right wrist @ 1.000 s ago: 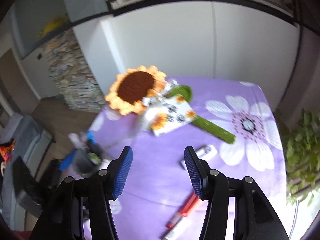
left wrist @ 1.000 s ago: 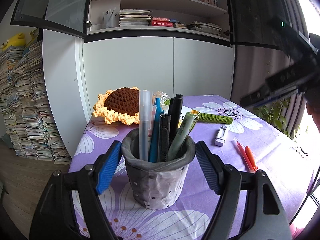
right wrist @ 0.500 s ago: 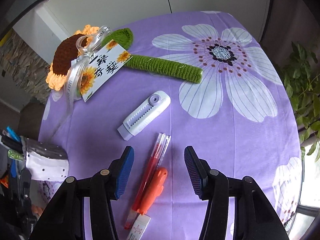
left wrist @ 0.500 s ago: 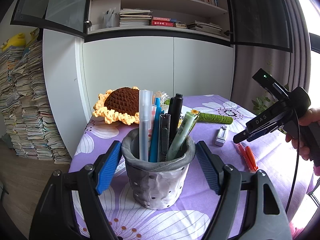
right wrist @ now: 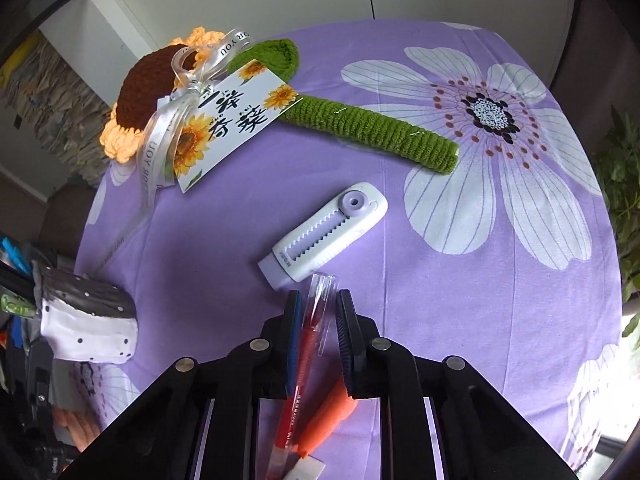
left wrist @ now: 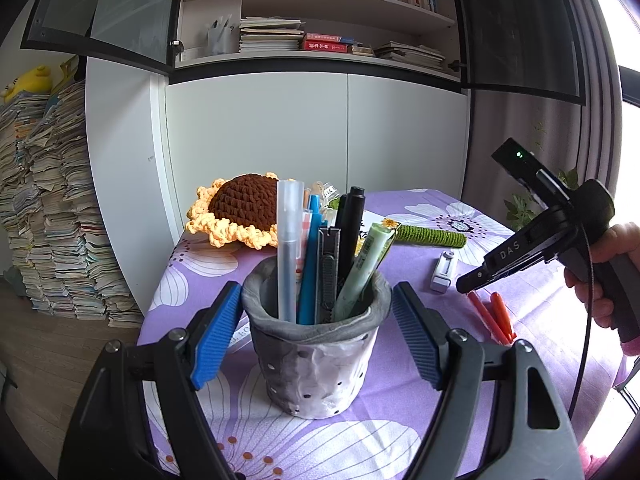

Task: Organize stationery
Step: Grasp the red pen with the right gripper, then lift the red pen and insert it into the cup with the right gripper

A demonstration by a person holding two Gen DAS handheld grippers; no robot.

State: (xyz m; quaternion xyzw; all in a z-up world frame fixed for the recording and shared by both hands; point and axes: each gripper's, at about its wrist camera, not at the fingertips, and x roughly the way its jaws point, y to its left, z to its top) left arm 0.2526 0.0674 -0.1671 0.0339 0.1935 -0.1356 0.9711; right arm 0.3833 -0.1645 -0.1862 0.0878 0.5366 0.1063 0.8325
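Note:
A grey and white dotted pen holder point(left wrist: 316, 368) stands on the purple flowered cloth, filled with several pens and a cutter. My left gripper point(left wrist: 316, 288) is shut on it, a blue pad against each side of its rim. The holder point(right wrist: 88, 328) also shows at the left of the right wrist view. My right gripper point(right wrist: 318, 296) points steeply down at the cloth, its jaws closing around a red pen point(right wrist: 312, 340) that lies between the pads with small gaps left. An orange pen point(right wrist: 328, 416) lies just beside it. The right gripper point(left wrist: 460, 282) shows at the right, held by a hand.
A white correction tape point(right wrist: 328, 232) lies just beyond the red pen's cap. A crochet sunflower point(right wrist: 144, 92) with a green stem point(right wrist: 380, 132) and a printed card point(right wrist: 228, 120) lies at the far side. A bookshelf stands behind the table, paper stacks to the left.
My right gripper came down over the two pens and its jaws narrowed around the red pen. The left gripper and the pen holder stayed put.

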